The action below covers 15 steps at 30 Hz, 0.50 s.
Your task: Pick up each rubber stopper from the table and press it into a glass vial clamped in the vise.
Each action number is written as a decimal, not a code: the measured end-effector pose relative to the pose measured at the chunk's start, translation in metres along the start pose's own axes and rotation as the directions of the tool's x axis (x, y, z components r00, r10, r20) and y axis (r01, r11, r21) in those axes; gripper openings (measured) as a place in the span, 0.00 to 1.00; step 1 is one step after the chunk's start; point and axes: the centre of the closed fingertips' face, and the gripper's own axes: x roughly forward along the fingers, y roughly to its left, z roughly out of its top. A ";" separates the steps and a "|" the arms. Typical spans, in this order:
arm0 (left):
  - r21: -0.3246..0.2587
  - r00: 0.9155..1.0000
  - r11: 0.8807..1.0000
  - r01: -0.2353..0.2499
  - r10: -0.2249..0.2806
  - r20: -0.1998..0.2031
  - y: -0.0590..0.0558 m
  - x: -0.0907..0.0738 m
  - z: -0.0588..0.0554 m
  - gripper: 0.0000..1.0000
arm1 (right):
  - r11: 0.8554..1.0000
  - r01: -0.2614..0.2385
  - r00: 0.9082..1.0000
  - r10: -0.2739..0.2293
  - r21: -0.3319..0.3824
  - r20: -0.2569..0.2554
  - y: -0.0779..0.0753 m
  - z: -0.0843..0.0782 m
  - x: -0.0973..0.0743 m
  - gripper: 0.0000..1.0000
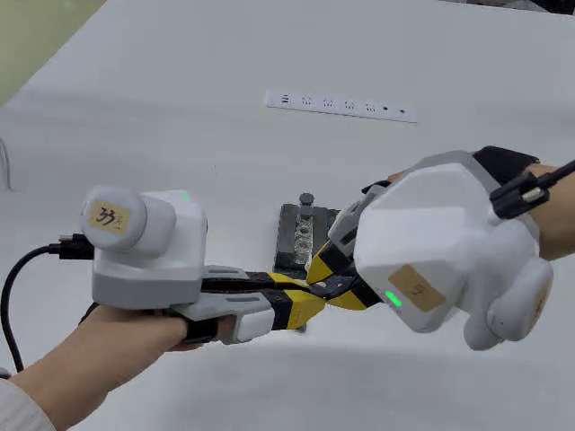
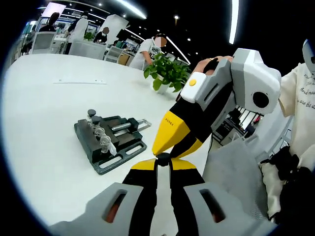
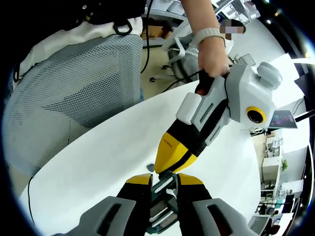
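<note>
Since left gripper (image 1: 310,301) is clenched (load unclear) and right gripper (image 1: 317,269) slightly parted, tips touching, split the 2, then press squarely into a vial (image 1: 305,236), vise (image 1: 287,224) at 12 o'clock.

Close, opposed gripper views; shared vise (image 2: 110,140)

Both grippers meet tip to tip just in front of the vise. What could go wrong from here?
1. The left gripper seems to pinch a small dark stopper exactly where the right gripper touches it. A fumbled handover could drop it onto the table.
2. The vise and its vials sit close behind, so a swing could strike glass.
</note>
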 end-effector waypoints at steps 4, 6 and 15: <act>0.051 1.000 0.998 -0.025 0.024 0.018 0.003 -0.003 0.004 0.05 | 0.988 -0.004 0.997 -0.008 0.154 0.076 -0.005 0.003 -0.009 0.20; 0.072 0.999 0.997 -0.029 0.027 0.018 0.003 -0.005 0.004 0.05 | 0.968 -0.025 0.991 -0.008 0.249 0.133 -0.007 0.008 -0.014 0.21; 0.261 0.998 0.964 -0.062 0.062 0.008 -0.005 -0.004 0.005 0.05 | 0.875 -0.148 0.971 0.041 0.460 0.234 -0.009 0.011 -0.027 0.23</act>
